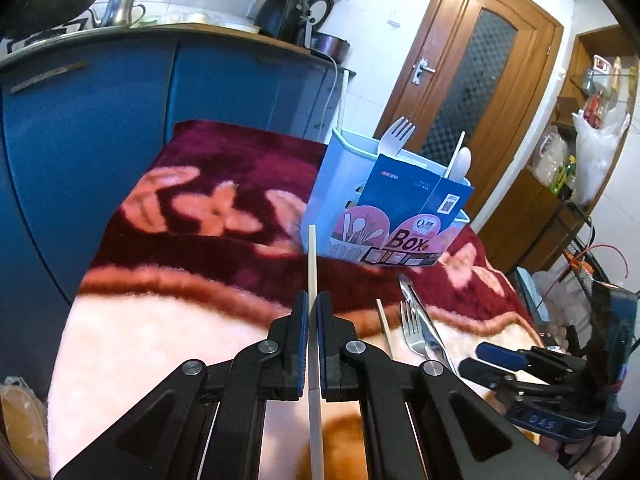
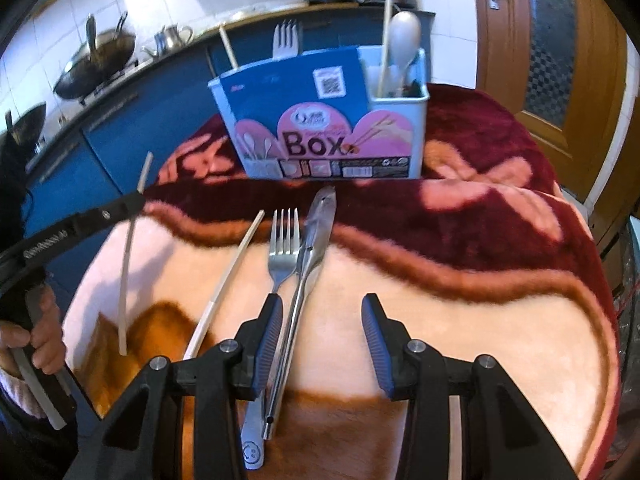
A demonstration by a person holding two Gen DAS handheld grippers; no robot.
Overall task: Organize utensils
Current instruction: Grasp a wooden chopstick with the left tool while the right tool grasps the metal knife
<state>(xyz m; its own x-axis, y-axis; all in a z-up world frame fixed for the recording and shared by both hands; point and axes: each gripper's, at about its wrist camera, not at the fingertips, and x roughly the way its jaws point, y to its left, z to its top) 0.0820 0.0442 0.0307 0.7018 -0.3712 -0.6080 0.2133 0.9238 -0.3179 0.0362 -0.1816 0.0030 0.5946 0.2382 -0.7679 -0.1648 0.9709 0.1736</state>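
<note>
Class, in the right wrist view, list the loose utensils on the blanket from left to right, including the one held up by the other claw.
held chopstick → chopstick on the blanket → fork → tongs

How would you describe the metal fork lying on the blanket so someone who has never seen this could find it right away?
Start at the blue utensil box standing on the dark red and cream blanket. In front of it three utensils lie side by side. The metal fork is the middle one, tines toward the box, between a pale chopstick and silver serving tongs; it is the only pronged one.
</note>
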